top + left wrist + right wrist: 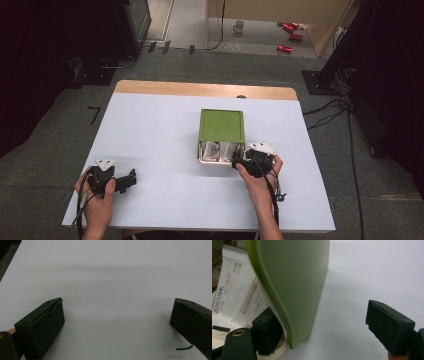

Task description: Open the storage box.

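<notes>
While the right gripper (pixel 240 161) sits at the open near end of the green box (pixel 222 125), jaws wide w/ one inside the box beside the sachets (pixel 235 296) and the other outside the box's wall, nothing's gripped yet; I'd judge it early, approach done, grab and pull-out all left. Box is just right of table (pixel 150 130) centre; left gripper (pixel 131 179) idles at approx 7 o'clock from it, well apart, jaws wide, empty. Count: 1 box, 2 grippers, at least 2 sachets; exact no. can't tell.
</notes>
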